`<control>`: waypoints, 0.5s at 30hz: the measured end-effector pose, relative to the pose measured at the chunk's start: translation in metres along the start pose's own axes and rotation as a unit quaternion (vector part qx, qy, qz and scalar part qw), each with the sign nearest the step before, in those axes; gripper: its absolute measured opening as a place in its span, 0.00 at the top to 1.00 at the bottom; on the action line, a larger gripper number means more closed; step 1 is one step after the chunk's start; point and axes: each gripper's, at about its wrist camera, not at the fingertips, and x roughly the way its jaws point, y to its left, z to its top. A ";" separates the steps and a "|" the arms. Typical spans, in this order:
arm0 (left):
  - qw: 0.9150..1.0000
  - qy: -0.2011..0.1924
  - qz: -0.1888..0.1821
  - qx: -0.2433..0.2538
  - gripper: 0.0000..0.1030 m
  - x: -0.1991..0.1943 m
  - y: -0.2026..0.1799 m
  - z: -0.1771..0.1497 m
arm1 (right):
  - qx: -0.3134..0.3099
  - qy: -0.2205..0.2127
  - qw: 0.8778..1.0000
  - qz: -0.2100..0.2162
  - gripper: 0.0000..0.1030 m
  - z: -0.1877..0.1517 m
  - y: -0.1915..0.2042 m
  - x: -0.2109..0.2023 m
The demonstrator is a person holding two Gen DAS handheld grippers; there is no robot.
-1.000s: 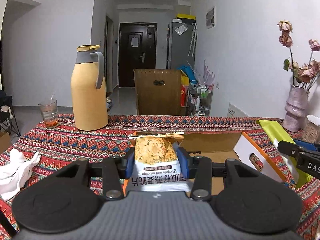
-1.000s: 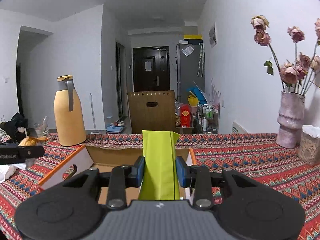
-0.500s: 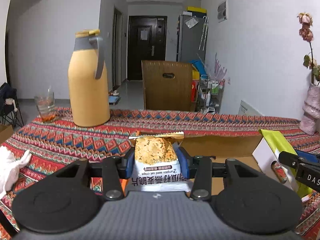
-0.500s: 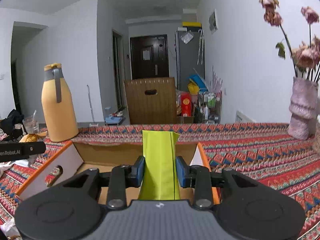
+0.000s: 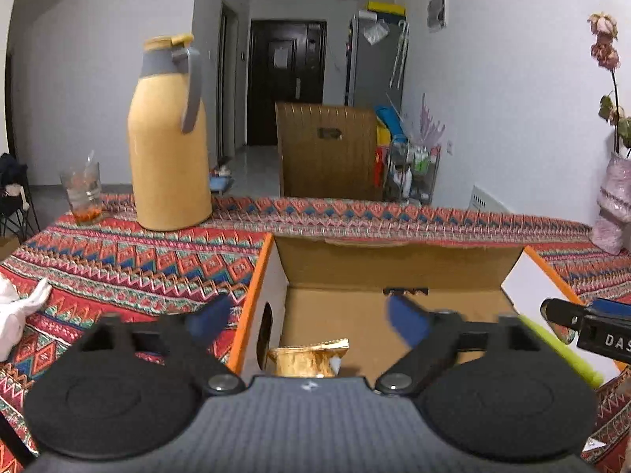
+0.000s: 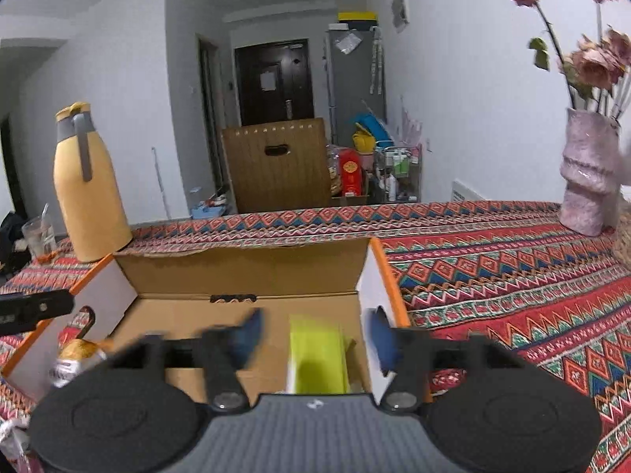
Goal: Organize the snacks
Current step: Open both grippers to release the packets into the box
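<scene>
A patterned red tablecloth [image 5: 118, 260] covers the table, with a yellow thermos [image 5: 167, 138] and a glass [image 5: 83, 189] at its far left and a pink vase [image 6: 587, 181] at right. A second ago I clamped both snacks; now my left gripper [image 5: 307, 315] and right gripper [image 6: 315, 331] are opening, pads clear, the oat crisp packet [image 5: 309, 360] and green packet [image 6: 317, 358] inside the cardboard box [image 5: 394, 264].
</scene>
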 end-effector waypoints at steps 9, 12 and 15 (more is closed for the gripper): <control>1.000 -0.010 -0.002 -0.013 0.00 -0.009 0.002 0.002 | 0.031 -0.007 0.999 0.007 0.00 0.002 -0.012 -0.010; 1.000 -0.009 -0.001 -0.015 0.00 -0.008 0.003 0.002 | 0.026 -0.007 1.000 0.010 0.00 0.002 -0.010 -0.011; 1.000 -0.010 0.000 -0.015 0.00 -0.009 0.003 0.002 | 0.021 -0.009 1.000 0.013 0.00 0.002 -0.007 -0.014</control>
